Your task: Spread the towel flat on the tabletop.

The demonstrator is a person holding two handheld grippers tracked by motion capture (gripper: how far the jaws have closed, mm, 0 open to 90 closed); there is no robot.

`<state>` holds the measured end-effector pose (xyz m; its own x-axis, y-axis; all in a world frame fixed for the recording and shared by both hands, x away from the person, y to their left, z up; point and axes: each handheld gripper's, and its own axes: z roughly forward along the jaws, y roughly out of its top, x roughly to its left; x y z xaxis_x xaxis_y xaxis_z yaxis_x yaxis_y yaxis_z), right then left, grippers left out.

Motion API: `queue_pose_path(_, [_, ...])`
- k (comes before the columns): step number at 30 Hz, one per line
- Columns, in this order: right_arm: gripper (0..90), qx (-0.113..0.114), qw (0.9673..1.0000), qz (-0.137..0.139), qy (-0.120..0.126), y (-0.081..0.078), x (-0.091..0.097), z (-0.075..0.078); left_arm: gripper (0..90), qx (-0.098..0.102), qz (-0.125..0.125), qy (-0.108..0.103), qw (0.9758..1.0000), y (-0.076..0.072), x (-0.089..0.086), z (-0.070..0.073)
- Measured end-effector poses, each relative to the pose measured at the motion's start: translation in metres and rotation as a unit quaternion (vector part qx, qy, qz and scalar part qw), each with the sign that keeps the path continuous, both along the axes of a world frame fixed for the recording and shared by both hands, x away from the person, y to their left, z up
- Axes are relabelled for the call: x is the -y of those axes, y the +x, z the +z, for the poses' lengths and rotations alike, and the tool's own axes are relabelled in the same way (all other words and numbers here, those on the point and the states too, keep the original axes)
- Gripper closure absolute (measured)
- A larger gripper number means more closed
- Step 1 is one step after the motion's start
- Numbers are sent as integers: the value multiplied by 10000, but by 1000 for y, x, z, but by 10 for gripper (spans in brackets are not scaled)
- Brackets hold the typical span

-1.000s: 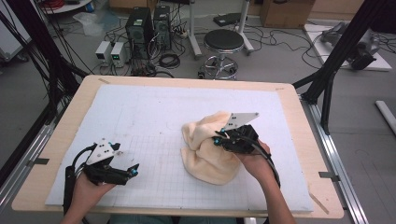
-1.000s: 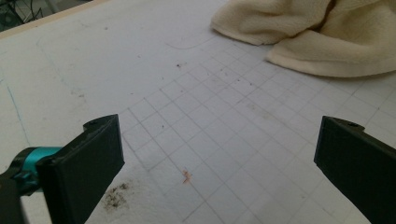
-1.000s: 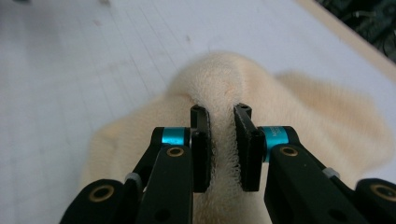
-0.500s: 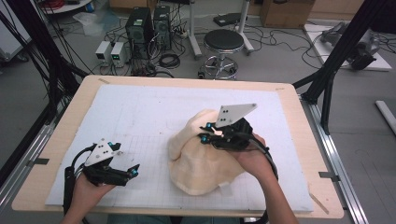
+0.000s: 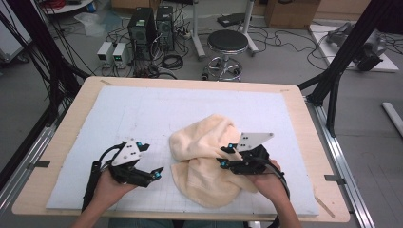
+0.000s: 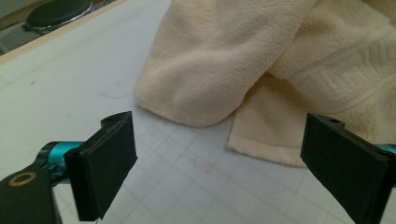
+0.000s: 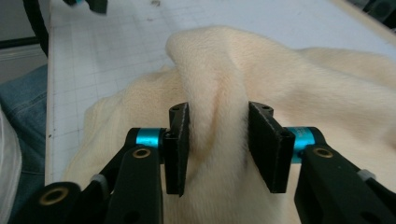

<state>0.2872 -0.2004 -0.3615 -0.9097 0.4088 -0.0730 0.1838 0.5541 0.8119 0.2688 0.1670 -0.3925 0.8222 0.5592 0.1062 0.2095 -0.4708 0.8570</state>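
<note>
One cream towel [image 5: 204, 161], crumpled near the worktop's [image 5: 71, 142] near edge; far half bare. Right claw [image 7: 218, 149] just opening, fold between its jaws, pads apart; left claw [image 6: 224, 158] apart, closing slightly, nothing between.

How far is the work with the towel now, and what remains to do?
Little looks done: the towel lies crumpled on the mat, nothing folded flat. In hand: the right gripper has a ridge of towel between its jaws, which have just been opening, so it seems to be letting go. The left gripper is open beside the towel's near edge, touching nothing. Left: probably spreading and folding the whole towel.
</note>
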Motion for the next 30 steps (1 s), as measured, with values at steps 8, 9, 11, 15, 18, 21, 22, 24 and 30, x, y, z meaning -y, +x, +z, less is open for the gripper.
queue_pose_path(8, [528, 63, 9995, -255, 155, -2, 35, 3, 289, -35, -302, 186, 9994, 28, 33, -12])
queue_pose_path(9, [527, -3, 9994, -330, -41, 1, 41, -6, 308, -96, -358, 202, 9991, 34, 42, -17])
queue_pose_path(11, [528, -177, 9991, -369, -104, 5, 44, -13, 320, -201, -388, 161, 9989, 41, 50, -22])
queue_pose_path(15, [523, -466, 9982, -300, -225, 11, 43, -31, 438, -254, -583, 318, 9975, 49, 63, -31])
queue_pose_path(18, [551, -631, 9967, -273, -427, 14, 36, -43, 661, -346, -562, 466, 9967, 54, 66, -36])
queue_pose_path(21, [671, -703, 9957, -242, -556, 16, 30, -52, 796, -409, -475, 463, 9970, 58, 61, -35])
queue_pose_path(22, [713, -700, 9955, -203, -600, 16, 28, -53, 811, -425, -455, 418, 9972, 58, 58, -33])
queue_pose_path(24, [780, -665, 9958, -37, -633, 16, 24, -53, 822, -339, -357, 339, 9982, 56, 49, -26])
queue_pose_path(30, [792, -451, 9986, 210, -156, 9, 11, -27, 831, 36, -210, 299, 9993, 43, 7, 12])
